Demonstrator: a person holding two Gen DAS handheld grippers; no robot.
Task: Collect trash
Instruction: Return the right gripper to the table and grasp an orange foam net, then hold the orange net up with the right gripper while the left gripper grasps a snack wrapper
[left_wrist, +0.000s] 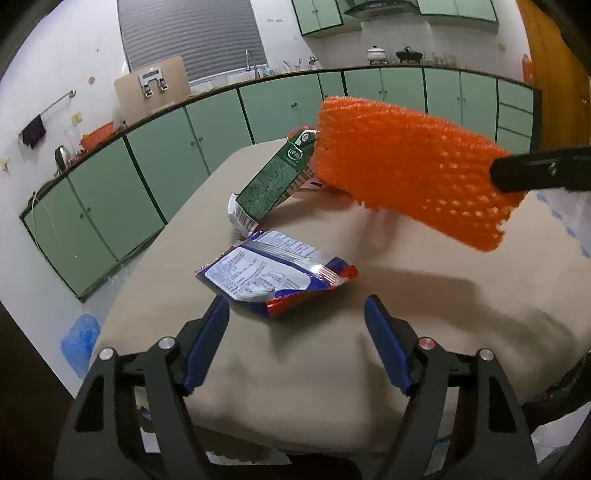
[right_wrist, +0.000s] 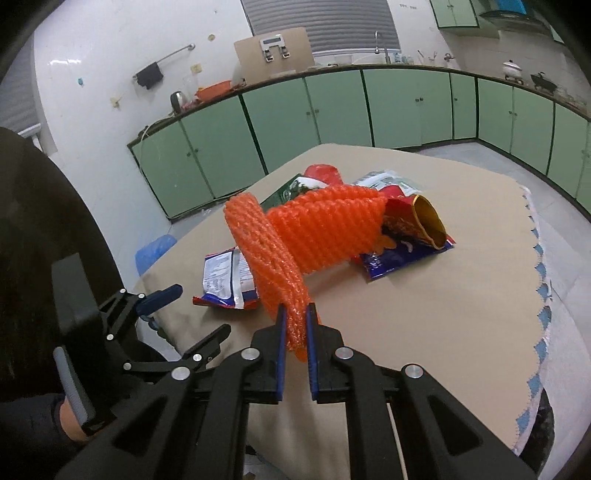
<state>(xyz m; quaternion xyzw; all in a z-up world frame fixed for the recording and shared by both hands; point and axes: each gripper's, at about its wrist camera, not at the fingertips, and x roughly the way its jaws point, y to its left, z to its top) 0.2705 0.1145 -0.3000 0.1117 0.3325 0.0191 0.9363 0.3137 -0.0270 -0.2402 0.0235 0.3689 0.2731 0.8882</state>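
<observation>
An orange foam net (right_wrist: 314, 229) hangs above the beige table (right_wrist: 443, 295), and my right gripper (right_wrist: 295, 314) is shut on its near end. In the left wrist view the same net (left_wrist: 406, 162) is held up by the right gripper (left_wrist: 535, 170) at the right edge. A blue, white and red snack wrapper (left_wrist: 273, 273) lies flat on the table, and my left gripper (left_wrist: 295, 306) stands open just in front of it, not touching it. The wrapper (right_wrist: 225, 277) and the left gripper (right_wrist: 195, 310) also show in the right wrist view.
A green carton (left_wrist: 273, 181) lies tilted behind the wrapper. A dark blue and red bag with a gold lining (right_wrist: 406, 236) and more packets (right_wrist: 384, 181) lie behind the net. Green cabinets (left_wrist: 147, 177) line the walls. A blue plastic bag (left_wrist: 79, 339) lies on the floor left of the table.
</observation>
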